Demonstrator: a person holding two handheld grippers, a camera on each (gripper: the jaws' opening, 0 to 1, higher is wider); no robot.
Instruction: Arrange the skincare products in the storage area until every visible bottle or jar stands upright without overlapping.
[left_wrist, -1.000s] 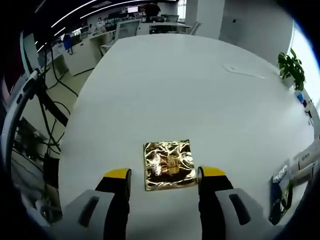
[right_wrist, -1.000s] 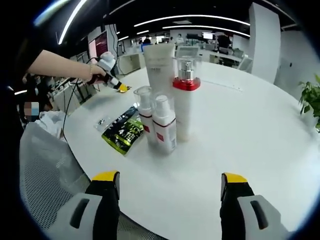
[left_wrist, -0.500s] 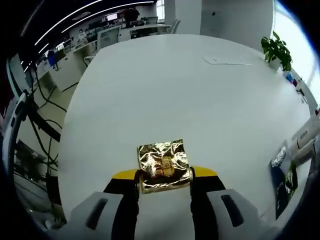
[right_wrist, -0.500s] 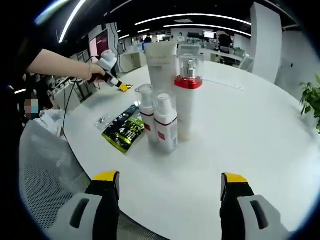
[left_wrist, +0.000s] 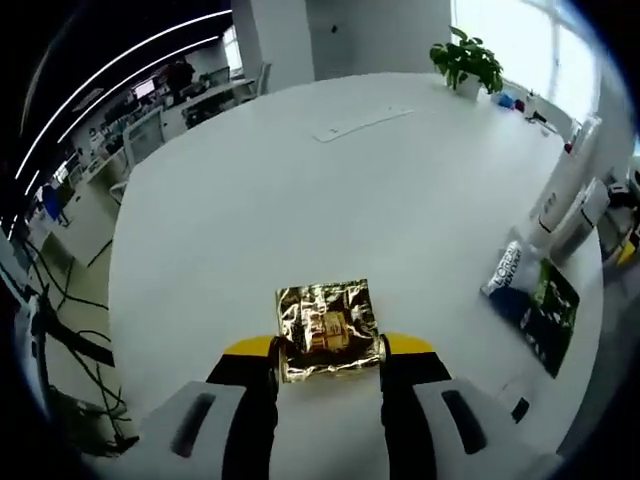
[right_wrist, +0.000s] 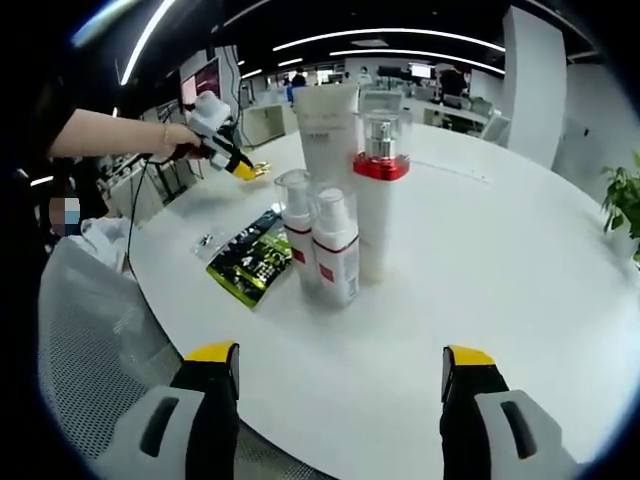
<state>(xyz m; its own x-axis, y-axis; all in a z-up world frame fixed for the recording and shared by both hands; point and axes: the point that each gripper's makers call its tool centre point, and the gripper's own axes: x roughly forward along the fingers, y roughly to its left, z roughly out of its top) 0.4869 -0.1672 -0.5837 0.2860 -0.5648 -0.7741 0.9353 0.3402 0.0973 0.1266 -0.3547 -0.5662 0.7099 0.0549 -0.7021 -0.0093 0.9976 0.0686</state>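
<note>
Grip status: my left gripper (left_wrist: 328, 352) is clamped on the gold foil sachet (left_wrist: 326, 328) by its near edge, lifted off the white table (left_wrist: 300, 180), while my right gripper (right_wrist: 340, 372) hangs spread and empty in front of the standing group, which I judge leaves it free to steady a bottle. The tall white tube (right_wrist: 325, 130), the red-collared pump bottle (right_wrist: 376, 205) and the two small pump bottles (right_wrist: 325, 245) stand upright, touching or nearly so, with the green sachet (right_wrist: 250, 262) flat just beside them, near the table's rim. Open tabletop lies beyond and to the right of the group, so I judge there is ample room to bring the foil sachet in without crowding the edge.
</note>
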